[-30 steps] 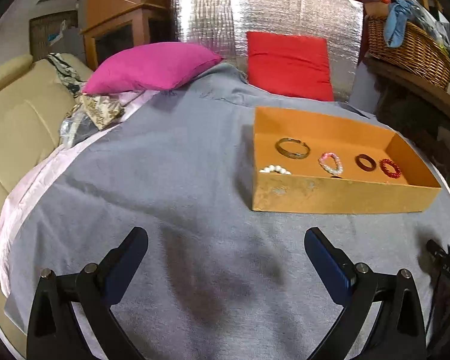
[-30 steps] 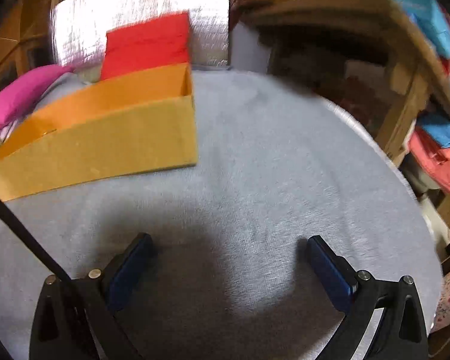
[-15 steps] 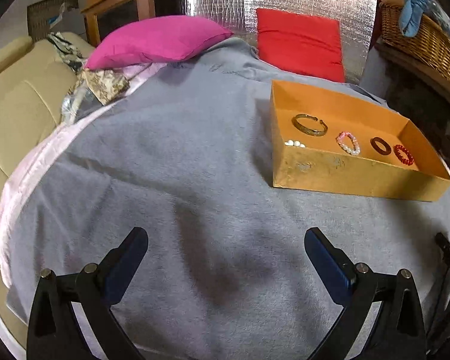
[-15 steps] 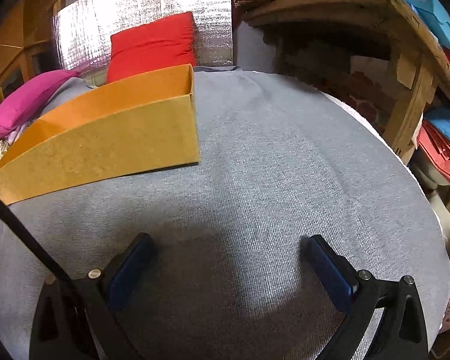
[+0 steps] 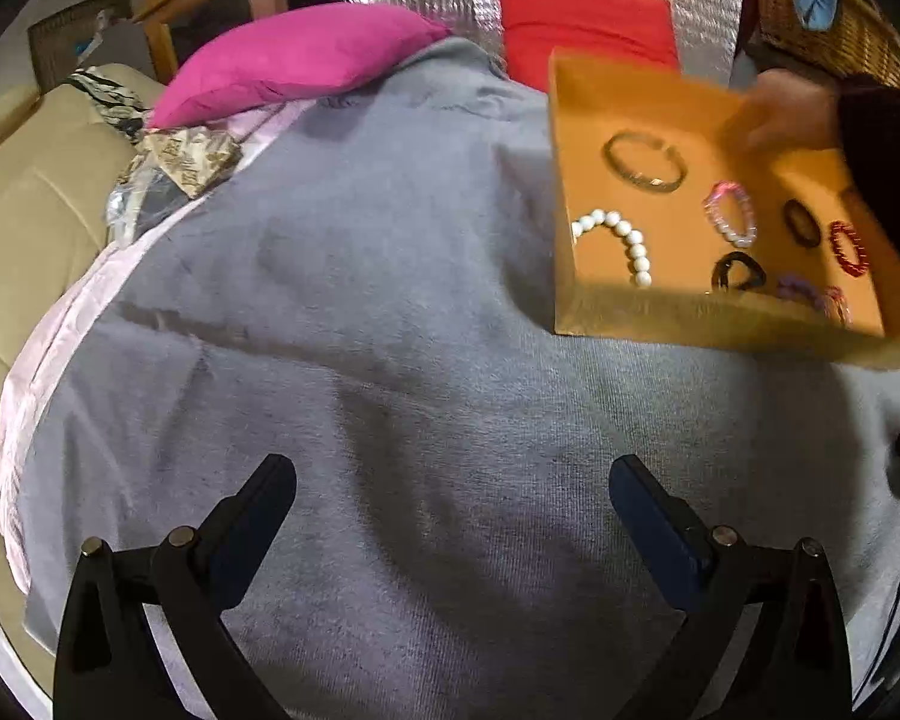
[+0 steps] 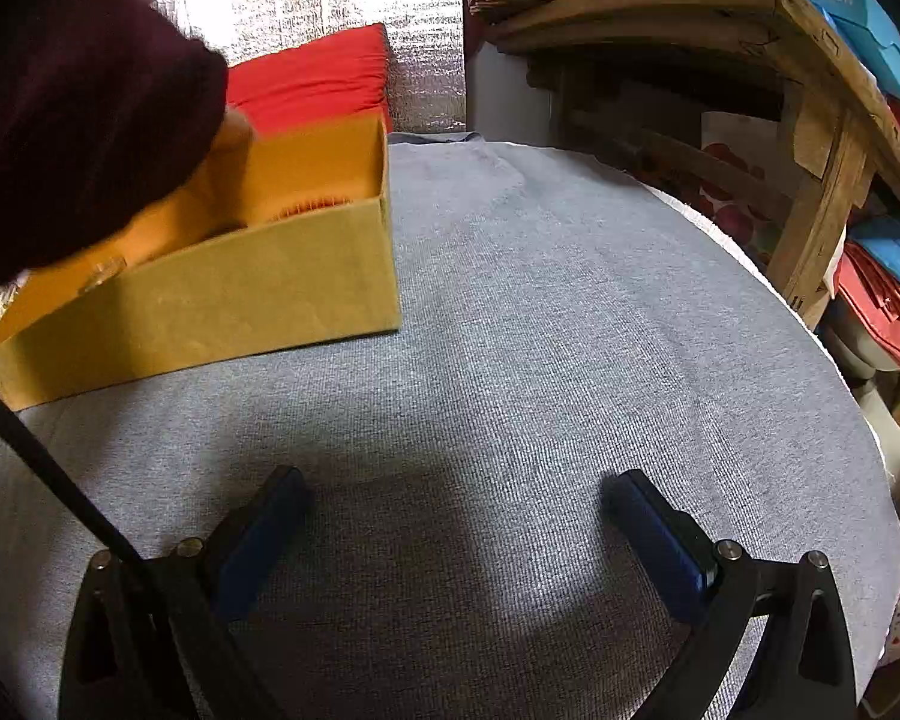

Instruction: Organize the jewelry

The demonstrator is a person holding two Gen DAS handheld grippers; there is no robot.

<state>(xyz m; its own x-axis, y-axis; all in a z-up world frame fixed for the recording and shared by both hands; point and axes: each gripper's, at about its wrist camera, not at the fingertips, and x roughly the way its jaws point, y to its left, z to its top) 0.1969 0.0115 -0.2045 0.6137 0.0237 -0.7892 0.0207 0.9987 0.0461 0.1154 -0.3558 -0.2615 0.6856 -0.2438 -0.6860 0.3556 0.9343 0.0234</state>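
Fingers on both my left gripper (image 5: 450, 498) and right gripper (image 6: 453, 504) are spreading wide over the grey blanket (image 5: 360, 312), gripping nothing. Ahead, a hand (image 5: 792, 111) in a dark sleeve (image 5: 888, 168) is reaching into the orange box (image 5: 720, 318), where a pearl bracelet (image 5: 621, 243), a metal bangle (image 5: 645, 162) and a pink bracelet (image 5: 731, 213) are lying.

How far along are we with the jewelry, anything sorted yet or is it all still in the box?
Done: nothing obvious. The bracelets, such as the white beads and the metal bangle, lie loose in the orange box. In hand: nothing; the left tool and right tool are open and empty over the grey cloth, while a bare hand holds the box's far rim. Left: all the sorting.
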